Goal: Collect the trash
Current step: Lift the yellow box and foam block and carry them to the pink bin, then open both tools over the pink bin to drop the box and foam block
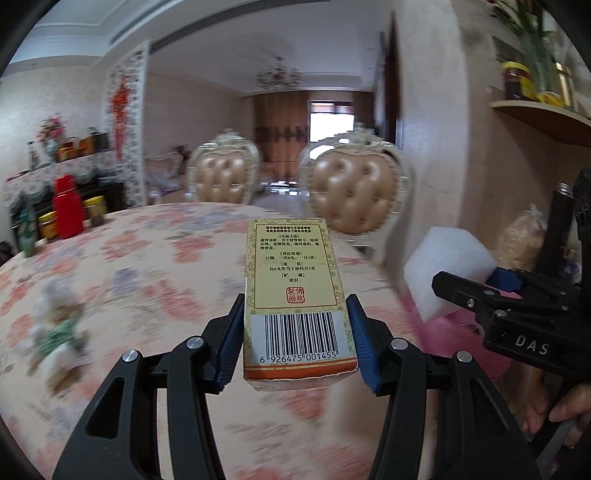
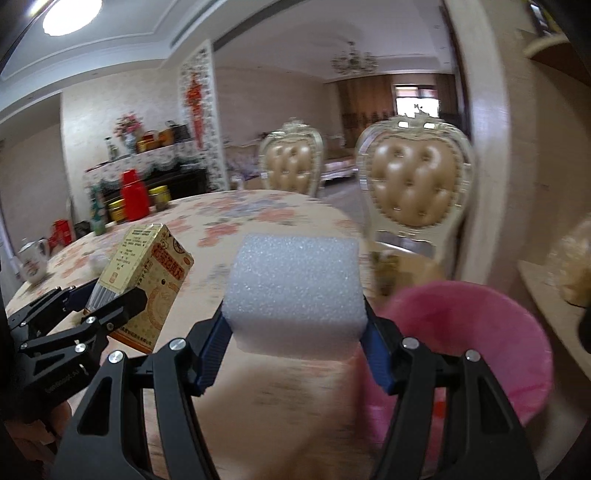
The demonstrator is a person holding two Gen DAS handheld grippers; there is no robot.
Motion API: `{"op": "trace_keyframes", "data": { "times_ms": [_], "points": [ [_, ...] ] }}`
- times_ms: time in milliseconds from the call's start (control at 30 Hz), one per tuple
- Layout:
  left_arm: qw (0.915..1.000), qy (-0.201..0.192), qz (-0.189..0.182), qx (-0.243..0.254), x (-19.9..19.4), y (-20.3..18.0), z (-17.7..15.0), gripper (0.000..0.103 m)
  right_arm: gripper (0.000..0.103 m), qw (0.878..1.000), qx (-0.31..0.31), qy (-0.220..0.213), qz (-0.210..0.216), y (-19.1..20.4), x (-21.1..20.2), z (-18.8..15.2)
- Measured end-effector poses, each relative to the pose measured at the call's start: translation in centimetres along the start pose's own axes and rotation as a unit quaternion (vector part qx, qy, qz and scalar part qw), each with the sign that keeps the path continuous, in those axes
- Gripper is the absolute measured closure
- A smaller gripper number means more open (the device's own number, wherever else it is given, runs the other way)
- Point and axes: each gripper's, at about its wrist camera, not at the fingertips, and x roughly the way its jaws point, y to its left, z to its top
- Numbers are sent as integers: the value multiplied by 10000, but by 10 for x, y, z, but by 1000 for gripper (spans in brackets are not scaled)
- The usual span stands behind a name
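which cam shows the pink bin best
The right wrist view: the pink bin shows its rim and inside, just right of the foam block. The left wrist view catches only a pink sliver behind the right gripper.

I looked across a round table (image 1: 155,258) under a floral cloth, with two cream chairs (image 1: 354,192) of tufted tan leather behind it. Past them a wide opening led into a sitting room where a chandelier (image 1: 277,75) hung and a window (image 1: 325,123) glowed between brown curtains. On the left, a sideboard (image 2: 147,162) carried flowers (image 2: 127,125) and jars beside a red hanging knot (image 2: 195,96). A round ceiling lamp (image 2: 70,14) shone overhead. A wall shelf (image 1: 543,114) on the right held jars.
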Motion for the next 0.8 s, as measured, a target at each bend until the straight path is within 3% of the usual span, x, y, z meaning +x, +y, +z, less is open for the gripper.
{"op": "trace_keyframes", "data": {
  "times_ms": [233, 433, 800],
  "points": [
    [9962, 121, -843, 174, 44, -56, 14, 52, 40, 9972, 309, -23, -674, -77, -12, -5],
    [9883, 312, -1450, 344, 85, -103, 24, 52, 40, 9935, 573, 49, -984, -133, -11, -14],
    [9739, 652, -2157, 281, 143, -165, 26, 52, 39, 9882, 952, 349, -1151, -196, 1, -30]
  ]
}}
